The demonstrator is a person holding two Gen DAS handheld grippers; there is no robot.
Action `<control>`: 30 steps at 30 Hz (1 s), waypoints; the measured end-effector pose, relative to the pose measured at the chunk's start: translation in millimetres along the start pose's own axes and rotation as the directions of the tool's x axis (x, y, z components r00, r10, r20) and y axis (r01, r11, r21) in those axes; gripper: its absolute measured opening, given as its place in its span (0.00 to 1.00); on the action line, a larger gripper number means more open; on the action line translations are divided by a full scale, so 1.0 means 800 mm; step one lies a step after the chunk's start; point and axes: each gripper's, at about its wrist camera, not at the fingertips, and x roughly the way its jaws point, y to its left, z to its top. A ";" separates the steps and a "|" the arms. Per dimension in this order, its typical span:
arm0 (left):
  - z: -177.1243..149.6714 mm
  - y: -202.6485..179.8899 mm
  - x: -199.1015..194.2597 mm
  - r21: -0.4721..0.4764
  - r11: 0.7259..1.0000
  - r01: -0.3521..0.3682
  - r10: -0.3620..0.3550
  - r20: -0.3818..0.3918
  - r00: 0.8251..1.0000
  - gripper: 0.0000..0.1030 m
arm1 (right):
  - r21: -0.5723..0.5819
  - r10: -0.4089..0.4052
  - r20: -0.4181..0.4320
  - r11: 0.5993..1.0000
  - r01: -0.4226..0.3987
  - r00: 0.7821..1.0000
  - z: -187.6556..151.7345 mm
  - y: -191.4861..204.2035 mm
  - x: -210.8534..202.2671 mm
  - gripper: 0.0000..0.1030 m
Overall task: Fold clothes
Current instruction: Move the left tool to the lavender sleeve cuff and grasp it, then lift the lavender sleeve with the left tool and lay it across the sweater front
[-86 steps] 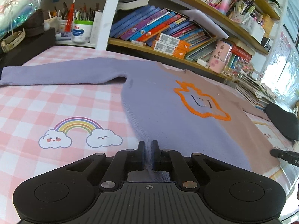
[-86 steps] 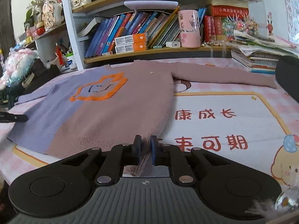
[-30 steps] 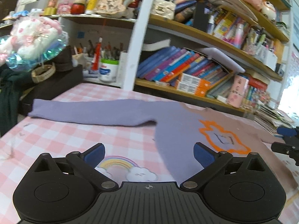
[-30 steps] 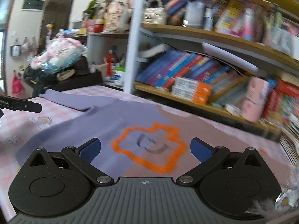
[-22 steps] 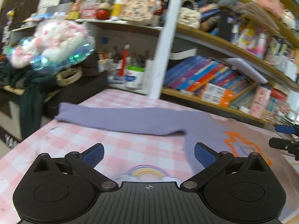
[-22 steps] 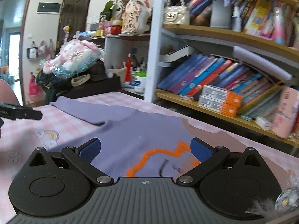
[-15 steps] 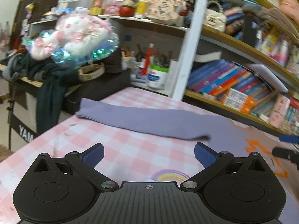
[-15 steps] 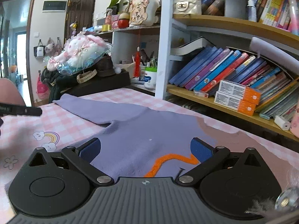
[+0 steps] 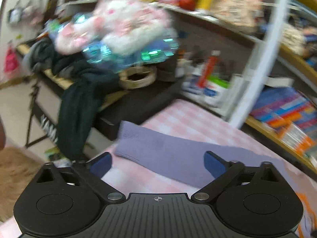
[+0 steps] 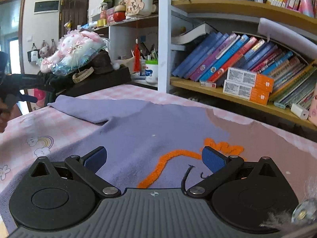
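In the left wrist view, the left gripper (image 9: 157,163) is seen with its fingers spread wide and nothing held between them. It is aimed at the lilac sleeve (image 9: 168,150), which lies stretched flat on the pink checked tabletop (image 9: 178,115), its cuff near the edge; the sleeve end is probably being lined up for a grasp. The picture is blurred.

In the right wrist view, the right gripper (image 10: 154,159) is likewise held wide apart and empty, low over the sweater (image 10: 158,130). The sweater is spread flat, front up, so the orange motif (image 10: 178,158) is shown and no fold can be made out.
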 end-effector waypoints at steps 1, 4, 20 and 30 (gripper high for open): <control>0.006 0.006 0.009 -0.029 0.999 -0.016 0.016 -0.013 1.000 0.82 | 0.000 0.001 -0.003 1.000 -0.001 1.000 0.000 0.000 0.000 1.00; 0.020 0.025 0.033 -0.115 0.991 -0.062 0.057 -0.049 0.997 0.67 | -0.003 0.006 -0.010 1.000 -0.006 1.000 0.000 0.001 0.001 1.00; 0.011 0.012 0.061 -0.322 0.943 0.083 -0.121 -0.100 0.988 0.46 | -0.011 0.024 -0.028 1.000 -0.025 0.999 -0.001 0.002 0.001 1.00; 0.024 0.044 0.071 -0.385 0.922 0.043 -0.066 -0.047 0.997 0.36 | -0.014 0.015 -0.059 1.000 -0.016 0.998 -0.003 0.000 -0.002 1.00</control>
